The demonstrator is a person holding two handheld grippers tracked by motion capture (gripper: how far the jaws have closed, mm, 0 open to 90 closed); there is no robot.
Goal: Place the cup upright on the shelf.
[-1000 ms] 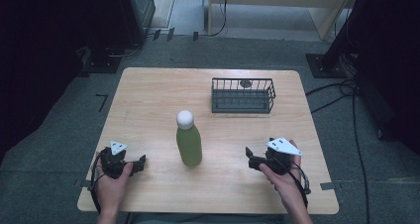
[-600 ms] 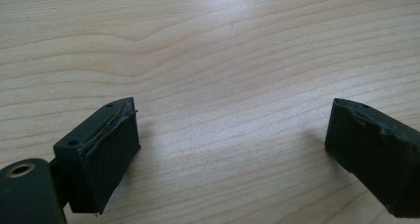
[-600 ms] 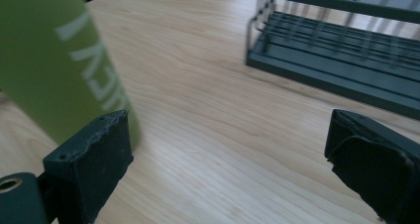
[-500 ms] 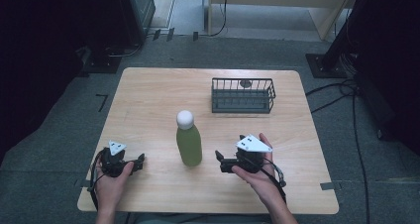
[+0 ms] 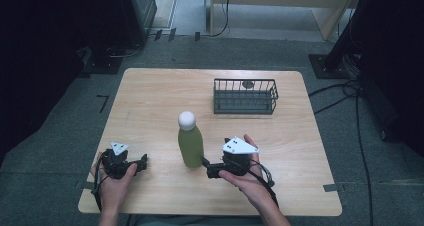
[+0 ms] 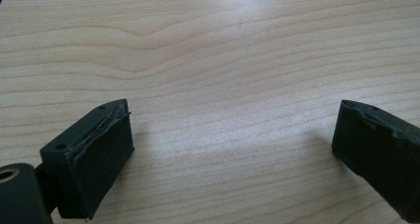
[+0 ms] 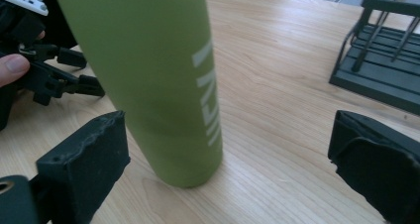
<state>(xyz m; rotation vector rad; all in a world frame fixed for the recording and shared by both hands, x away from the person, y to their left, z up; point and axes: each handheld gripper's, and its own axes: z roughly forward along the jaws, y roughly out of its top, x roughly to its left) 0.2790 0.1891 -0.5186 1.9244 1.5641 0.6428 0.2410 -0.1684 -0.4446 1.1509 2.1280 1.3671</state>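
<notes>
Table (image 5: pixel 150 101): pale wood, mostly bare.
Wire basket (image 5: pixel 245 97): black, far right side, well apart from the bottle.
Green bottle (image 5: pixel 190 142): upright near the table's middle, white cap on top.
Right gripper (image 5: pixel 210 167): jaws spread wide, low at the bottle's base, bottle nearer one jaw.
Left gripper (image 5: pixel 142 162): jaws spread over bare wood, near the front edge.
Risk: I'd guess an off-centre closing could nudge the tall bottle over.

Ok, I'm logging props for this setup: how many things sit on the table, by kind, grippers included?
Green bottle: 1
Black wire basket: 1
Grippers, left gripper and right gripper: 2
Total: 4
</notes>
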